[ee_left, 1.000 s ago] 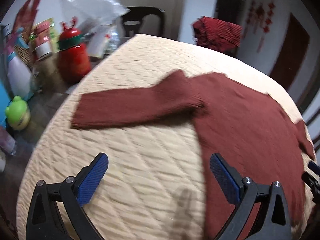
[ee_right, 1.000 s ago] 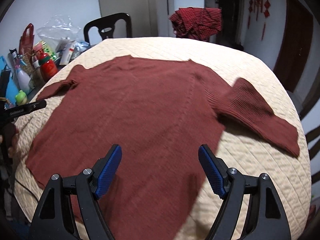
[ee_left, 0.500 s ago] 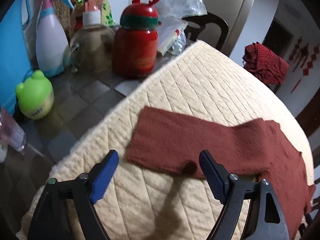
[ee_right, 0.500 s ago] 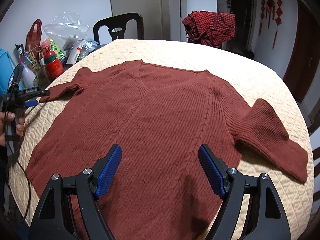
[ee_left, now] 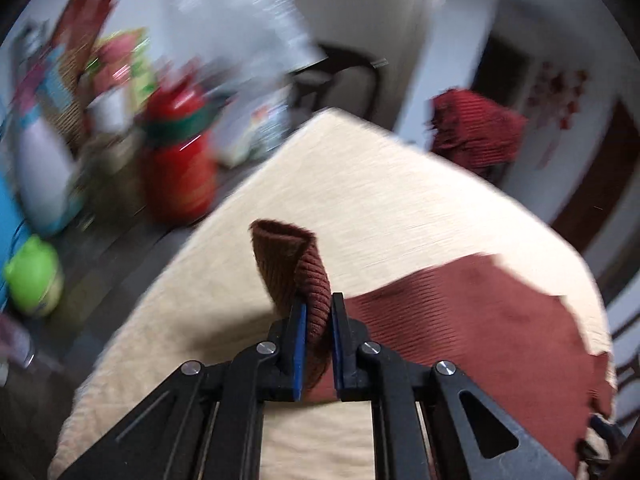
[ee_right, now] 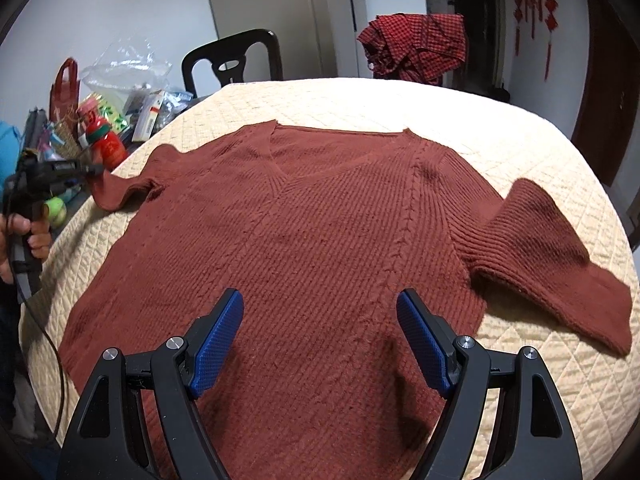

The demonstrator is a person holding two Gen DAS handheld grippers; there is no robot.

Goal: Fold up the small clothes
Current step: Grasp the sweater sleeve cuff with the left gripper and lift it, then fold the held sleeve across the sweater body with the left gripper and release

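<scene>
A rust-red knit V-neck sweater (ee_right: 320, 248) lies flat, front up, on the cream quilted table cover (ee_right: 500, 128). My left gripper (ee_left: 319, 312) is shut on the cuff of the sweater's left sleeve (ee_left: 294, 264) and holds it lifted off the cover; it also shows in the right wrist view (ee_right: 86, 170) at the far left. My right gripper (ee_right: 320, 336) is open and empty above the sweater's lower body. The other sleeve (ee_right: 552, 256) lies flat at the right.
Clutter stands left of the cover: a red reindeer jar (ee_left: 180, 172), a white spray bottle (ee_left: 40, 180), a green frog container (ee_left: 34, 276), bags. A black chair (ee_right: 232, 60) and a chair draped with red checked cloth (ee_right: 416, 48) stand behind the table.
My left gripper has shut on the left sleeve's cuff and lifted it off the cover. My right gripper has stayed open over the sweater's body.
</scene>
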